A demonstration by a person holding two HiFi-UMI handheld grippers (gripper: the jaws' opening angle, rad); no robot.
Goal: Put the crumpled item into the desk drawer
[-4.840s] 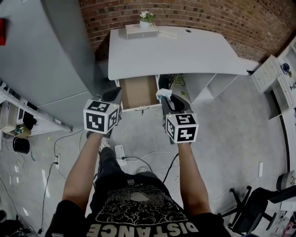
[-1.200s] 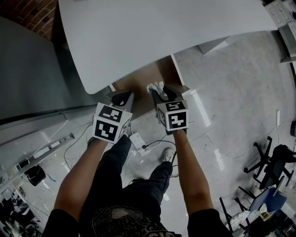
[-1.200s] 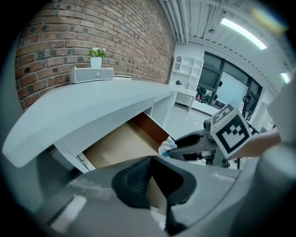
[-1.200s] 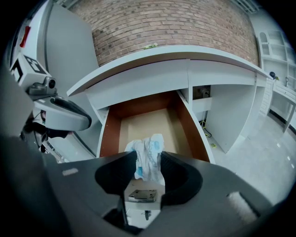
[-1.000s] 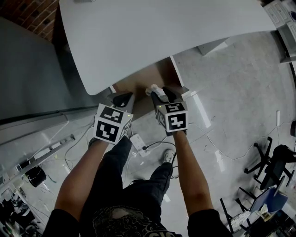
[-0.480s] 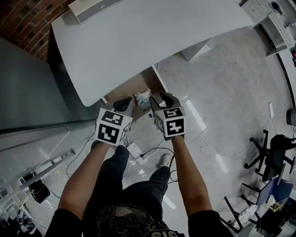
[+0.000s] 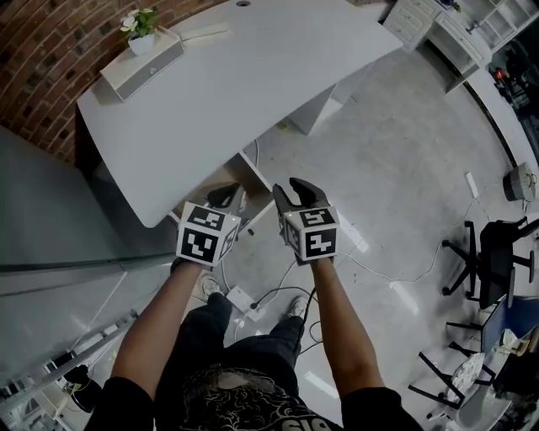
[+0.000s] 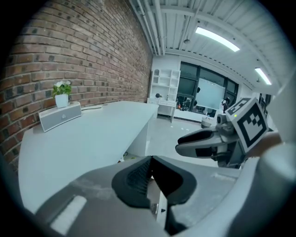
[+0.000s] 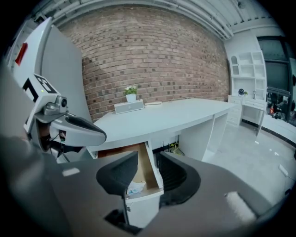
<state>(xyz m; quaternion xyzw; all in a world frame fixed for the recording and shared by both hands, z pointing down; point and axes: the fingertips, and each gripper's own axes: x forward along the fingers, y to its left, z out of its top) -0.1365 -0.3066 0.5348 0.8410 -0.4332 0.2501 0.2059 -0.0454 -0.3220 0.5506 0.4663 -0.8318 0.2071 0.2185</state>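
The white desk has its drawer pulled open under the front edge. In the right gripper view the crumpled pale item lies inside the drawer, near its front. My right gripper hangs above and in front of the drawer; its jaws are closing, still apart, with nothing between them. In the head view it is just right of the drawer. My left gripper is beside it on the left, pads together and empty. The head view does not show the item.
A potted plant on a white box stands at the desk's back by the brick wall. A grey cabinet is on the left. A power strip and cables lie on the floor. An office chair is on the right.
The crumpled item left my right gripper's jaws and now lies in the drawer. Both grippers drew back from the drawer, and the head view lifted, showing more of the desk.
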